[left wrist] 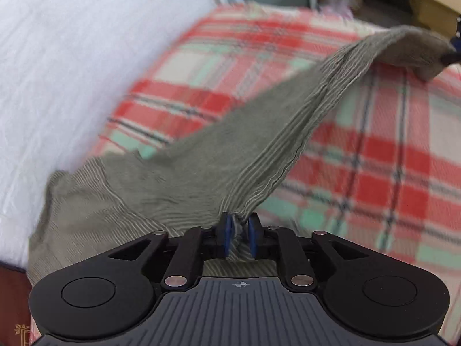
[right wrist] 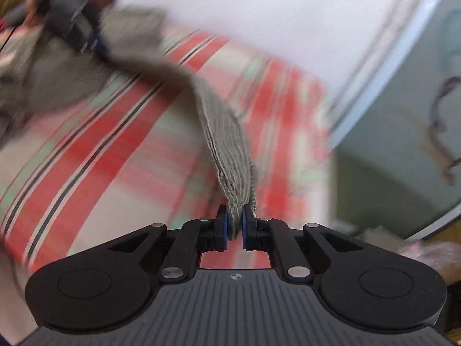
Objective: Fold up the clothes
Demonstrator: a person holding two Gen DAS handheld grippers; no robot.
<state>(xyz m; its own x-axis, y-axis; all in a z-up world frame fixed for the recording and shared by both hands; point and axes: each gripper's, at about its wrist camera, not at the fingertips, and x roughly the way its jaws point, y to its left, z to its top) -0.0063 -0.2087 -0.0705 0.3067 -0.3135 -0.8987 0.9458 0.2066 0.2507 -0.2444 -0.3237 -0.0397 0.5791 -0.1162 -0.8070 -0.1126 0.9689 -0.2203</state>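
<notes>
Ribbed grey cloth (left wrist: 201, 155) is bunched between the blue pads of the left tool (left wrist: 238, 236), whose jaws are closed tight on it, and from there it stretches up and away over the red, green and white checked blanket (left wrist: 374, 150) to the right tool (left wrist: 452, 54), seen small at the far right edge. Seen from the right wrist, the right tool (right wrist: 234, 227) likewise pinches a gathered strip of the same cloth (right wrist: 227, 132), which runs off to the left tool (right wrist: 86, 37), blurred at top left. Beyond the blanket lies a white sheet (left wrist: 72, 43).
</notes>
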